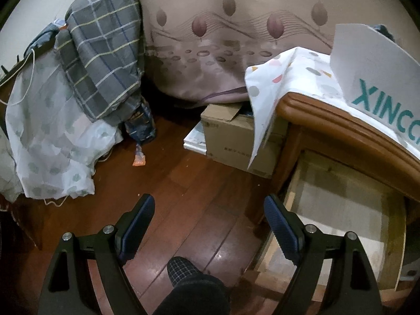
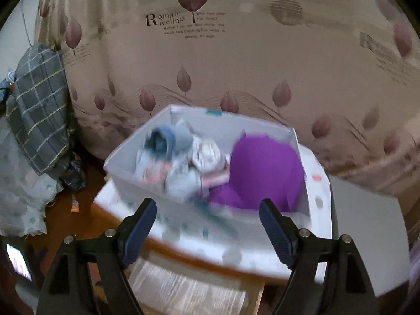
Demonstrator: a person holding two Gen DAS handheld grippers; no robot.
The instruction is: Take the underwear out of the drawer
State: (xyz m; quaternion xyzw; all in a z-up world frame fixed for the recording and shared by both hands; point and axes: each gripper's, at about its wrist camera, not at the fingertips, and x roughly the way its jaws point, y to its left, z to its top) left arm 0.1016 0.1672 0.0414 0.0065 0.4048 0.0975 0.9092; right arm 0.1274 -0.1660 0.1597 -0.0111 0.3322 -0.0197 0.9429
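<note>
In the right wrist view a white box (image 2: 123,157) stands on the cloth-covered wooden cabinet top (image 2: 183,244). It holds purple underwear (image 2: 262,168), rolled white underwear (image 2: 208,155) and blue-grey rolled pieces (image 2: 168,139). My right gripper (image 2: 207,210) is open and empty, just in front of the box; this view is blurred. The pulled-out wooden drawer (image 1: 341,210) looks empty in the left wrist view and shows below the cabinet top in the right wrist view (image 2: 189,288). My left gripper (image 1: 208,207) is open and empty above the floor, left of the drawer.
A cardboard box (image 1: 231,136) sits on the wooden floor (image 1: 183,197) beside the cabinet. A bed with a grey checked quilt (image 1: 102,60) and a white sheet (image 1: 52,141) stands left. A leaf-patterned curtain (image 2: 236,65) hangs behind. My slippered foot (image 1: 183,270) is below.
</note>
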